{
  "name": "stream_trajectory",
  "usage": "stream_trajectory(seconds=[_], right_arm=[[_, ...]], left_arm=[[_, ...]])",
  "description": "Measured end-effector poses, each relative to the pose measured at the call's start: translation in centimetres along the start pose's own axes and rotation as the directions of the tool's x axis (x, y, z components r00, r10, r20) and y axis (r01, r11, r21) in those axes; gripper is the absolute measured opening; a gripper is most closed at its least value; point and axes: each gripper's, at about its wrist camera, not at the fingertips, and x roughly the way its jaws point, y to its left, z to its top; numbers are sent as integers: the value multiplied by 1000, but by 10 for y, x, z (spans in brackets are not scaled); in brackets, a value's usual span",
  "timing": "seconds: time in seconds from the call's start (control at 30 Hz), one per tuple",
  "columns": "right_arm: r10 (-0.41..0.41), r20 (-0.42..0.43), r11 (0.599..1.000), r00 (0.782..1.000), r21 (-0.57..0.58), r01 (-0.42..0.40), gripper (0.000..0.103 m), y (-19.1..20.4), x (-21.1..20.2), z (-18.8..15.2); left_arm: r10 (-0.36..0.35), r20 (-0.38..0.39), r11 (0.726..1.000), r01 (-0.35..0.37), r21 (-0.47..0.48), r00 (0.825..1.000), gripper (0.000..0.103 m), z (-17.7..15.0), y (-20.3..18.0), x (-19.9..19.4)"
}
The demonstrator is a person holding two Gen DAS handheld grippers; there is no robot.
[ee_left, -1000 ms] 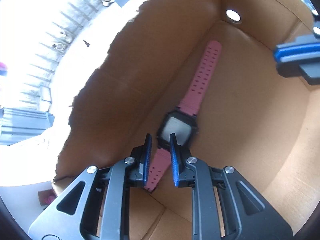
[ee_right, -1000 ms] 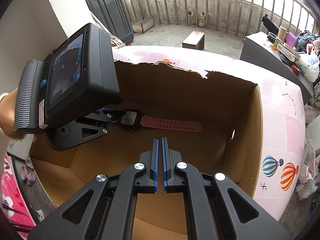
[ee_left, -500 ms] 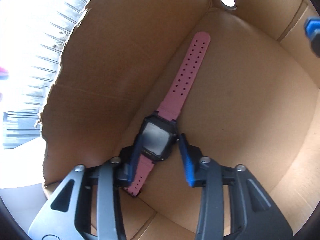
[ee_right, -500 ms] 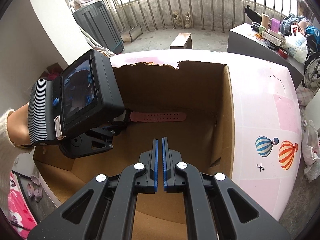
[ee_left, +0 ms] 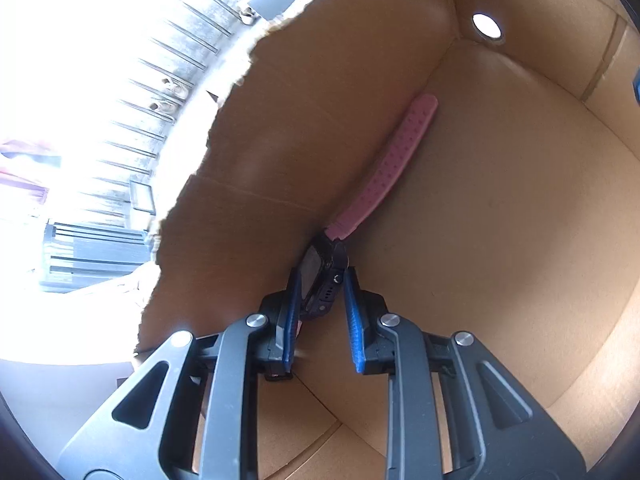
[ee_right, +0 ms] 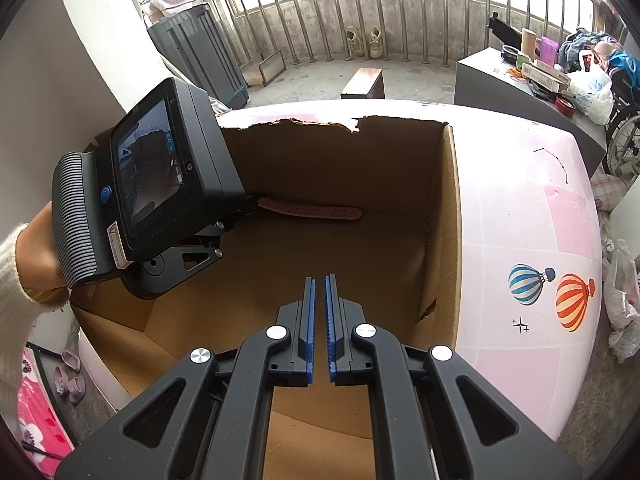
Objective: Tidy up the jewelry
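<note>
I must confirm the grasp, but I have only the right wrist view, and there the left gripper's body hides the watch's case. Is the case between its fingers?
Observer: Yes. The left wrist view shows the black watch case between the fingers of the left gripper, whose jaws are closing.
Operator: Do the pads touch it?
Observer: Both blue pads appear to press on its sides.
Operator: Does the case lie flat on the floor of the box?
Observer: No. It stands on its edge, and its screen faces the cardboard wall.
</note>
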Motion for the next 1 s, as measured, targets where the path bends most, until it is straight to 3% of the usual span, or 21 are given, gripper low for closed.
stream_trajectory(seconds=[0.13, 0.27, 0.37, 0.57, 0.73, 0.9, 1.0], right_arm=[[0, 3, 1000, 1000, 0, 0, 6, 1, 0, -1], [0, 10, 1000, 1000, 10, 0, 6, -1, 0, 2], [4, 20, 1000, 1000, 13, -4, 6, -3, 0, 3], [14, 26, 1000, 1000, 17, -14, 7, -2, 1, 1], [26, 29, 1000, 999, 15, -26, 7, -3, 2, 2], [21, 20, 1000, 1000, 5, -21, 7, 0, 3, 3], [26, 20, 1000, 999, 8, -26, 8, 1, 3, 3]], left_arm=[[-25, 5, 999, 25, -48, 1000, 21, -2, 0, -13], [14, 21, 998, -13, -55, 1000, 21, 4, 1, -26], [-9, 13, 996, 10, -93, 1000, 21, -4, 1, 4], [5, -32, 999, -6, -33, 999, 22, 6, -12, -6], [-87, -26, 992, 84, -90, 996, 28, 16, -5, -24], [-264, -46, 947, 250, -201, 963, 34, 17, 11, -18], [-275, -38, 942, 261, -211, 961, 34, 19, 9, -19]])
